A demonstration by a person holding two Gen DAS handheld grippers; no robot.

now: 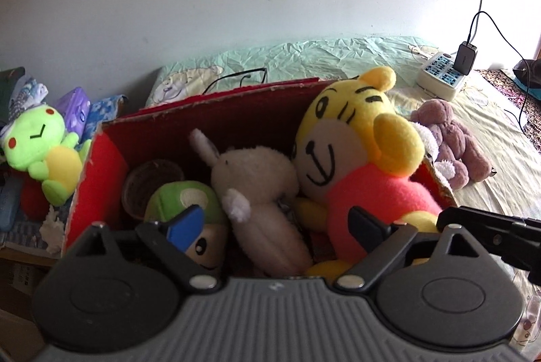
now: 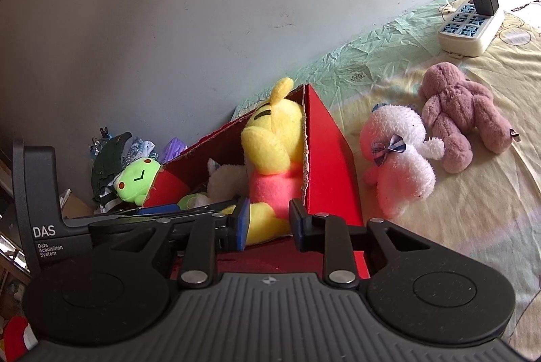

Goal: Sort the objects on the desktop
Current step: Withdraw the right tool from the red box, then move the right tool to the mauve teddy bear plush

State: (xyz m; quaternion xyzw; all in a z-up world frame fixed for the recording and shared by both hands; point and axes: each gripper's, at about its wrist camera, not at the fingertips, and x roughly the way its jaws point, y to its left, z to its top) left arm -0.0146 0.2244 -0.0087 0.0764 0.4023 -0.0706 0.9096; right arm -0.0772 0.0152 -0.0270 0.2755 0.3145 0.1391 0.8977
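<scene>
A red cardboard box (image 1: 104, 179) (image 2: 333, 166) holds a yellow tiger plush in a pink shirt (image 1: 355, 139) (image 2: 274, 145), a white rabbit plush (image 1: 257, 183), a green mushroom plush (image 1: 189, 203) and a brown round object (image 1: 148, 186). My left gripper (image 1: 274, 223) is open over the box, empty. My right gripper (image 2: 268, 220) is open at the box's near right corner, its fingers on either side of the tiger's yellow foot (image 2: 263, 223) without closing on it. A white plush with a bow (image 2: 399, 159) and a mauve plush (image 2: 463, 112) (image 1: 449, 139) lie on the bed right of the box.
A green frog plush (image 1: 44, 145) (image 2: 135, 179) sits left of the box among clutter and tissue packs (image 1: 76, 112). A power strip (image 1: 439, 78) (image 2: 470, 27) with a charger and cables lies at the back right. A wall stands behind the bed.
</scene>
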